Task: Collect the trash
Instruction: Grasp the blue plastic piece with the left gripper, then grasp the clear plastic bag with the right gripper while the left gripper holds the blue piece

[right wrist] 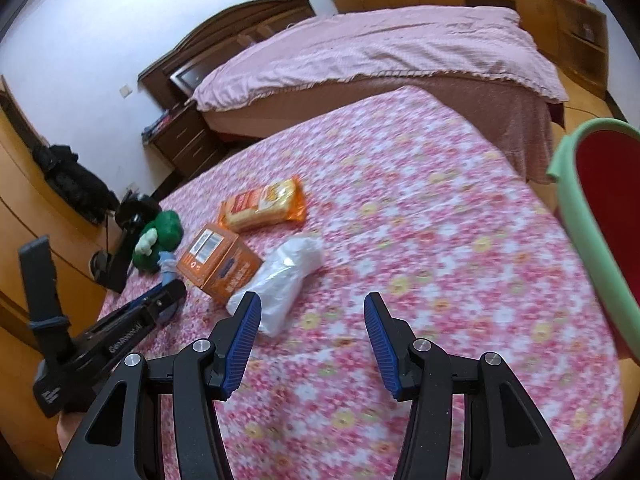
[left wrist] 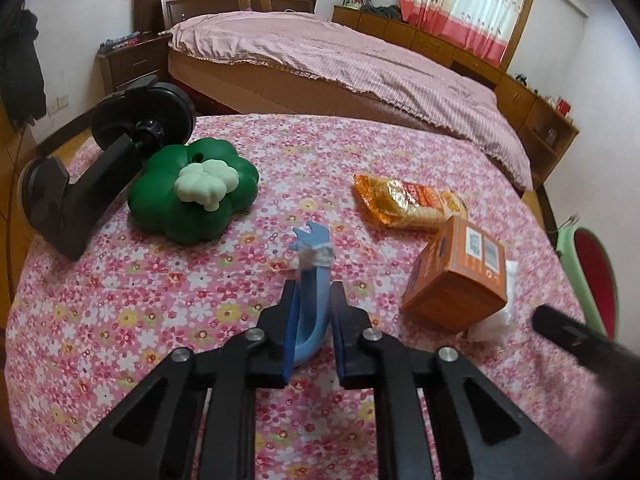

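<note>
My left gripper [left wrist: 313, 292] is shut on a light blue plastic piece [left wrist: 310, 320] with a taped top, held just above the floral tablecloth [left wrist: 160, 300]. An orange box [left wrist: 460, 276] stands to its right, with a clear plastic bag [left wrist: 496, 320] behind it and an orange snack packet [left wrist: 408, 200] farther back. My right gripper [right wrist: 312, 312] is open and empty over the cloth, the plastic bag [right wrist: 284, 280] just left of its left finger. The box [right wrist: 220, 260], the packet [right wrist: 264, 204] and the left gripper [right wrist: 156, 304] show in the right wrist view.
A green bin with a red liner [right wrist: 592, 208] stands at the table's right edge. A green clover-shaped cushion [left wrist: 192, 196] and a black clamp stand [left wrist: 100, 160] sit at the table's far left. A bed [left wrist: 360, 64] lies beyond the table.
</note>
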The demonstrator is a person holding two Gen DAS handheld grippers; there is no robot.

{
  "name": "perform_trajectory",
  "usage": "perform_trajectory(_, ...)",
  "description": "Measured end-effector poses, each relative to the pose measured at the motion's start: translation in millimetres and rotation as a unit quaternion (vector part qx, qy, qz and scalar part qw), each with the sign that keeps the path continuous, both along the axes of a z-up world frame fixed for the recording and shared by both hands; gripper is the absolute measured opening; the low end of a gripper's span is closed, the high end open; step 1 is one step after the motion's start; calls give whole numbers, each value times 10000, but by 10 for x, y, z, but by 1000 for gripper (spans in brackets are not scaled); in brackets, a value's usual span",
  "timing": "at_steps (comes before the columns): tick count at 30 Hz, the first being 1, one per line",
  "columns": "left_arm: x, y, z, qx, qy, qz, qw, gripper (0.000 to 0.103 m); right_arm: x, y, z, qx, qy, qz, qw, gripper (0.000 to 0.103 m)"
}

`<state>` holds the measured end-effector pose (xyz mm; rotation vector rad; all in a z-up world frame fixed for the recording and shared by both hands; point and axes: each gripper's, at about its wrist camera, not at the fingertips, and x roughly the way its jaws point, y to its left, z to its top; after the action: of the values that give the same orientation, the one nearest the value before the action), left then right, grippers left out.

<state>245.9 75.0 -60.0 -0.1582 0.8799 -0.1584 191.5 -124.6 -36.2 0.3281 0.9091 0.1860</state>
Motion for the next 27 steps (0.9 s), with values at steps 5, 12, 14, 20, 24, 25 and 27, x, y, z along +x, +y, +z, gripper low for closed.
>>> perform_trajectory(5,-32,33,30,-139,-86,-8,9999,15,124,181,-99,-63,95,131,9998,55)
perform_trajectory(12,-79,171,80,-416,-70,103,9991,15,218,323,-131,-54,49,197,9998,55)
perform_trajectory(14,-106,196,92,-461,-99,122,9988,15,244,366,-135,-45,46,233,9997,55)
perform_trajectory(20,-127,196,117,-502,-146,127,9986,15,314,453,-179,-85,43,241,9997,54)
perform_trajectory(24,-139,180,135,-517,-169,78,9985,15,327,482,-206,-78,47,293,9995,34)
perform_trajectory(25,-144,169,142,-503,-179,66,9985,15,317,471,-202,-61,25,302,9995,33)
perform_trajectory(27,-152,143,153,-470,-188,42,9987,15,285,453,-194,-56,-12,325,9995,32)
